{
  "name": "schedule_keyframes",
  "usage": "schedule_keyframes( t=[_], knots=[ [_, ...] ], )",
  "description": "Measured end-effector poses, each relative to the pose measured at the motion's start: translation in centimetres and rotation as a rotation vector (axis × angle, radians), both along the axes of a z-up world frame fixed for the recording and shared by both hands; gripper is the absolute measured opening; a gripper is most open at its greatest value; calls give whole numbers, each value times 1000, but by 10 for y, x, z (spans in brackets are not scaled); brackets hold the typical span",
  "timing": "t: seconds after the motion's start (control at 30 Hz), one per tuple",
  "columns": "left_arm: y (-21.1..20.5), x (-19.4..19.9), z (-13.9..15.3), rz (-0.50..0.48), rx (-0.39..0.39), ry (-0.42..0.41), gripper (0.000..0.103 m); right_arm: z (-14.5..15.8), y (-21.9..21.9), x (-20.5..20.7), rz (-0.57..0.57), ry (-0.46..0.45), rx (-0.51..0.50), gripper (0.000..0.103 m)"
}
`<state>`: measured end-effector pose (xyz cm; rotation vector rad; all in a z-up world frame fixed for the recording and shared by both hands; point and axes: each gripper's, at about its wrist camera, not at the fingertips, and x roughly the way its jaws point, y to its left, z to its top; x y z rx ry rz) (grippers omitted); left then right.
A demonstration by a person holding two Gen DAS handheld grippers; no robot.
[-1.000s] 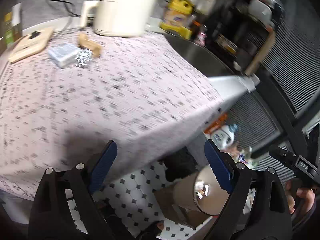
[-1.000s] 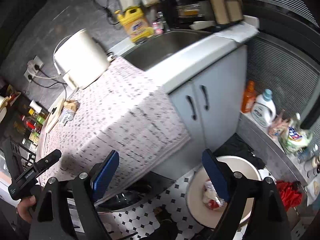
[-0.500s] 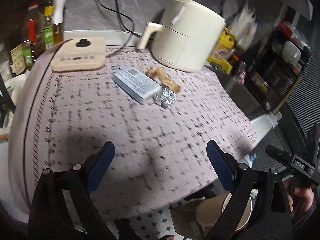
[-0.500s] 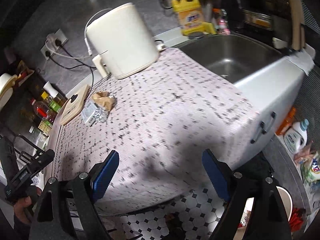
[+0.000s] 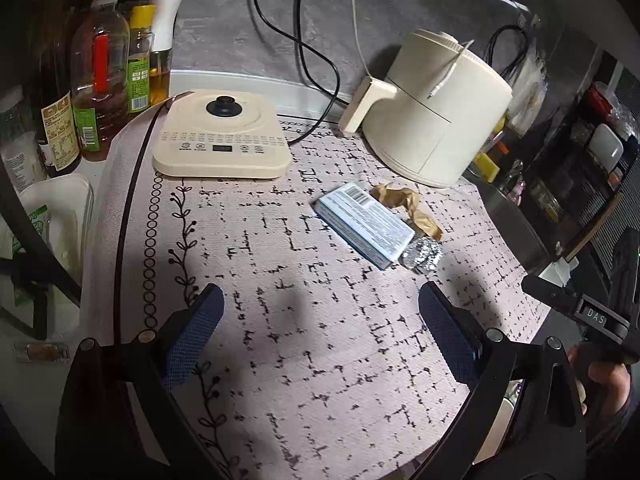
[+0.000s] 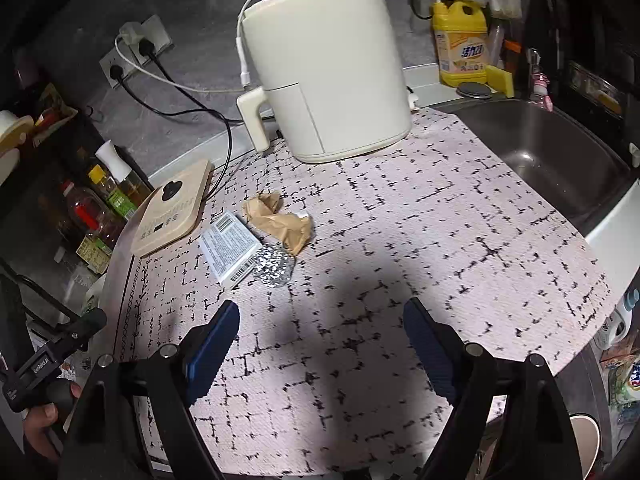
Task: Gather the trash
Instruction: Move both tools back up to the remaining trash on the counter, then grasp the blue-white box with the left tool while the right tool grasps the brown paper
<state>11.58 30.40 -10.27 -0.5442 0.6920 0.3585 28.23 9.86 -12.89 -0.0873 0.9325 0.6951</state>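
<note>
Grippers both released, nothing between the pads. Left gripper (image 5: 320, 332) sits at the bottom of the left wrist view, jaws spread wide over the patterned mat (image 5: 320, 380). Right gripper (image 6: 320, 336) likewise at the bottom of the right wrist view, spread wide over the same mat, holding nothing.

Trash is a tight cluster of three pieces on the mat, well apart from both grippers:
- small carton (image 5: 366, 224), pale blue with barcode, lying flat, centre-right of the left view; left of centre in the right view.
- foil ball (image 5: 422, 254), touching the carton's near end, just right of it.
- crumpled brown paper (image 5: 408, 208), just behind carton and foil, touching or nearly touching both.

Further out: cream air fryer (image 5: 436, 108) upper right of the left view, just behind the brown paper. Flat cream cooker base (image 5: 222, 140) upper left of centre. Oil and sauce bottles (image 5: 100, 80) at far left edge. Right view also shows sink (image 6: 552, 152) at right, yellow detergent jug (image 6: 460, 44) at top right.
</note>
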Motion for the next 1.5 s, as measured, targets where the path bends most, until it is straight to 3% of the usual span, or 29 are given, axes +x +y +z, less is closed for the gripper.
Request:
schedule_keyframes(
  t=[0.37, 0.7, 1.0, 1.1, 1.13, 1.17, 1.27, 1.5],
  knots=[
    [17, -4, -10, 54, -27, 6, 97, -8, 49, 10, 118, 7, -45, 72],
    [18, -5, -9, 207, -45, 1, 97, -14, 117, 41, 343, -1, -81, 68],
    [7, 18, -7, 288, -34, 41, 97, -34, 152, 77, 455, 19, -136, 60],
    [2, 28, -8, 297, -34, 53, 97, -44, 161, 81, 512, 33, -160, 48],
    [1, 31, -8, 299, -33, 57, 97, -48, 163, 82, 533, 44, -169, 33],
    [0, 35, -7, 302, -32, 61, 97, -51, 165, 84, 547, 59, -172, 24],
    [-2, 47, -6, 307, -26, 72, 97, -49, 162, 90, 568, 75, -138, 18],
    [-10, 86, -7, 285, -36, 94, 97, -14, 136, 109, 585, 100, -1, 16]
  ],
)
